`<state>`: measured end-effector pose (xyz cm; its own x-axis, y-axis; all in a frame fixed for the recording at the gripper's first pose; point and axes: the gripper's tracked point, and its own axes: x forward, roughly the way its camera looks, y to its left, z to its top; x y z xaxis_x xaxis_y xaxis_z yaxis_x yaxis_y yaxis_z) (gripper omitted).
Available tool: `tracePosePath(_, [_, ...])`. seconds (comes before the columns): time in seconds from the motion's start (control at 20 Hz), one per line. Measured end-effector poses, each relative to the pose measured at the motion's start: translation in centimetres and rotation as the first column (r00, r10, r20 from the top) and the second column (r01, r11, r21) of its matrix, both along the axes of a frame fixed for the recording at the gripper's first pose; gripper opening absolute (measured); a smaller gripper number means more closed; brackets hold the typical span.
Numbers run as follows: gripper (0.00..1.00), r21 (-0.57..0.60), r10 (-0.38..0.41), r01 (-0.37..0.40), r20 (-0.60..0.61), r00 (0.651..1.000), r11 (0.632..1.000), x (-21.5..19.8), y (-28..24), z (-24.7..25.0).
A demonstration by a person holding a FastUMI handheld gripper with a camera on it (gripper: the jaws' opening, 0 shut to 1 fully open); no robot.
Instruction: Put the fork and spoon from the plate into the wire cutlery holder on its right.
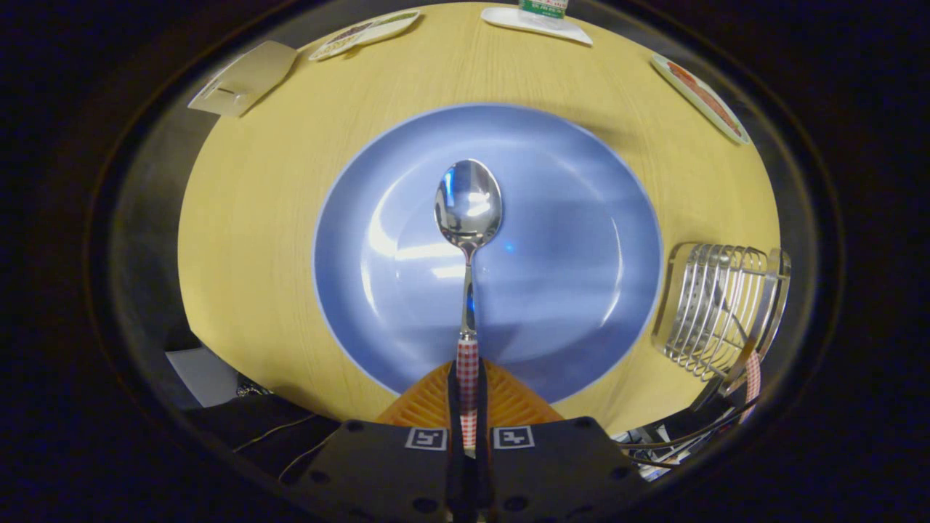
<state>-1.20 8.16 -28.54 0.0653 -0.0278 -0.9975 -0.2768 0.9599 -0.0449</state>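
My gripper [467, 388] is shut on the red-and-white checked handle of a steel spoon [468, 218]. The spoon points straight ahead from between the fingers, its bowl over the middle of the blue plate [581, 218], lifted above it. The plate lies on a round wooden table [254, 218]. The wire cutlery holder [716, 309] stands to the right of the plate, near the table's edge. A second checked handle [753, 378] sticks out by the holder's near side; the rest of that utensil is hidden.
Around the far rim of the table lie a beige card [243, 76], two flat printed coasters [363, 33] [701, 98] and a white tray [534, 22] with a green box on it. Cables hang below the table's near right edge.
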Motion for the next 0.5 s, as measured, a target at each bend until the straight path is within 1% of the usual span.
tracePosePath(0.15, [0.09, 0.016, 0.001, -0.001, 0.003, 1.000, 1.000, -0.6, -0.2, 1.1])
tracePosePath(0.35, [0.09, 0.104, -0.057, 0.054, 0.019, 0.998, 0.993, -1.1, -0.3, 4.3])
tracePosePath(0.5, [0.09, 0.118, -0.079, 0.074, 0.040, 0.996, 0.990, -1.2, -2.0, 7.2])
